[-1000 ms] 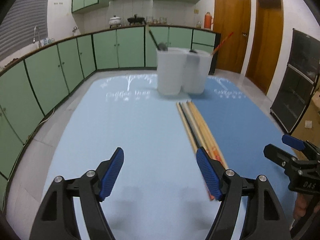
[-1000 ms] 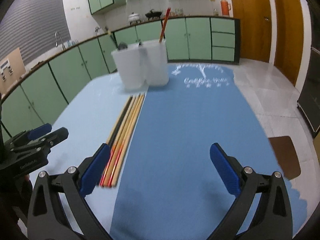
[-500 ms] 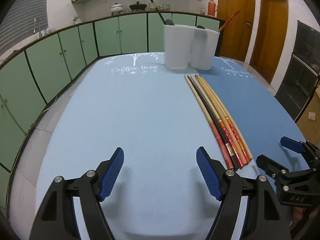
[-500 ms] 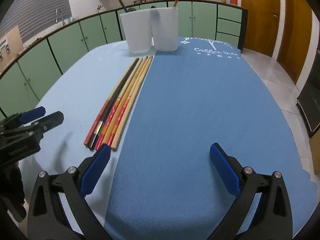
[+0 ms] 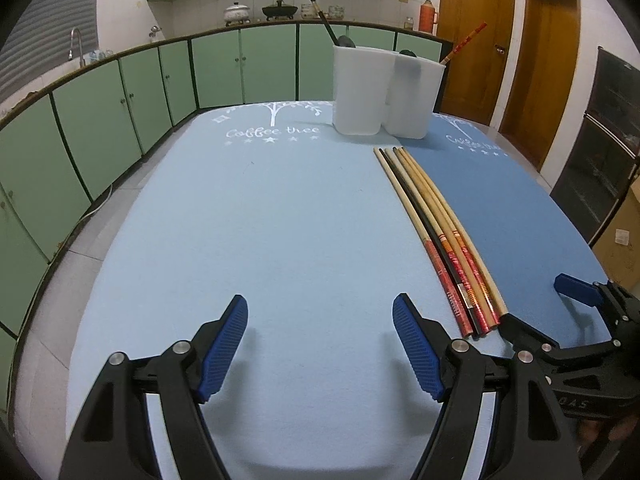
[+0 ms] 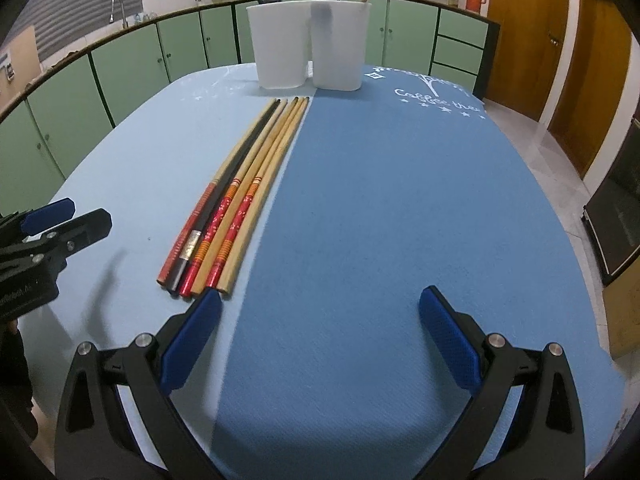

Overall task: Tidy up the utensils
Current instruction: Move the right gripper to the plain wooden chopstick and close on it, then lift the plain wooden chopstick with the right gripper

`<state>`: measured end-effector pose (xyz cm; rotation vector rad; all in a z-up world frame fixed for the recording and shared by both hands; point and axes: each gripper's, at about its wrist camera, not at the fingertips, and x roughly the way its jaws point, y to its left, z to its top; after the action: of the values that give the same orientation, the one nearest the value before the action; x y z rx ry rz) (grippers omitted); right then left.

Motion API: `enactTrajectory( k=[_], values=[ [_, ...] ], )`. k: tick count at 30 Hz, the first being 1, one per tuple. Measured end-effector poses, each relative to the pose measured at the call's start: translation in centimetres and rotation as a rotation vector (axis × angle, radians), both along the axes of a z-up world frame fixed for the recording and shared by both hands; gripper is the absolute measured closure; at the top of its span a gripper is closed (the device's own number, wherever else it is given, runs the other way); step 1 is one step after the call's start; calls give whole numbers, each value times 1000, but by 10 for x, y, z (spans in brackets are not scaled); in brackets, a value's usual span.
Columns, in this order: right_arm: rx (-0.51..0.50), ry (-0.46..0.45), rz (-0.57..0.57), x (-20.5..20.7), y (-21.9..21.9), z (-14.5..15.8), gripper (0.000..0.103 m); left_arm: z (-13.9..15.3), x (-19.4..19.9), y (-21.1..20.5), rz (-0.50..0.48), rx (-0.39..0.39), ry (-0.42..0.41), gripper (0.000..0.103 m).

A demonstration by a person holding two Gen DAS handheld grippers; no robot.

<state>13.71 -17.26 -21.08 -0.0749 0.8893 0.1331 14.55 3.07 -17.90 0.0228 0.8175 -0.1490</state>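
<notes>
Several long chopsticks (image 5: 436,224) (image 6: 248,188), wooden, black and red-ended, lie side by side where the light blue mat meets the dark blue mat. Two white translucent holders (image 5: 384,92) (image 6: 308,46) stand at the far end with a dark ladle and one chopstick inside. My left gripper (image 5: 320,344) hovers open over the light blue mat, left of the chopsticks' near ends. My right gripper (image 6: 316,340) is open over the dark blue mat, its left finger just behind those near ends. Each gripper shows at the edge of the other's view.
The table (image 5: 224,208) carries a light blue mat and a dark blue mat (image 6: 400,200). Green kitchen cabinets (image 5: 120,88) curve round the back and left. Wooden doors (image 5: 476,40) stand at the right, beside a dark cabinet (image 5: 600,152).
Both grippers have tipped down and come lower toward the table. The chopsticks' near ends, cut off before, now show whole in both views. Both jaws stay open.
</notes>
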Motion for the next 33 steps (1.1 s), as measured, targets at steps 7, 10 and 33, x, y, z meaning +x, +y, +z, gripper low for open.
enactTrajectory(
  k=[7, 10, 33],
  values=[
    [-16, -1, -27, 1, -1, 0, 7, 2, -2, 0, -6, 9, -4, 29],
    [-27, -8, -70, 0, -10, 2, 7, 2, -3, 0, -8, 11, -6, 29],
    [78, -30, 29, -4, -15, 6, 97, -9, -11, -38, -119, 10, 51, 29]
  ],
)
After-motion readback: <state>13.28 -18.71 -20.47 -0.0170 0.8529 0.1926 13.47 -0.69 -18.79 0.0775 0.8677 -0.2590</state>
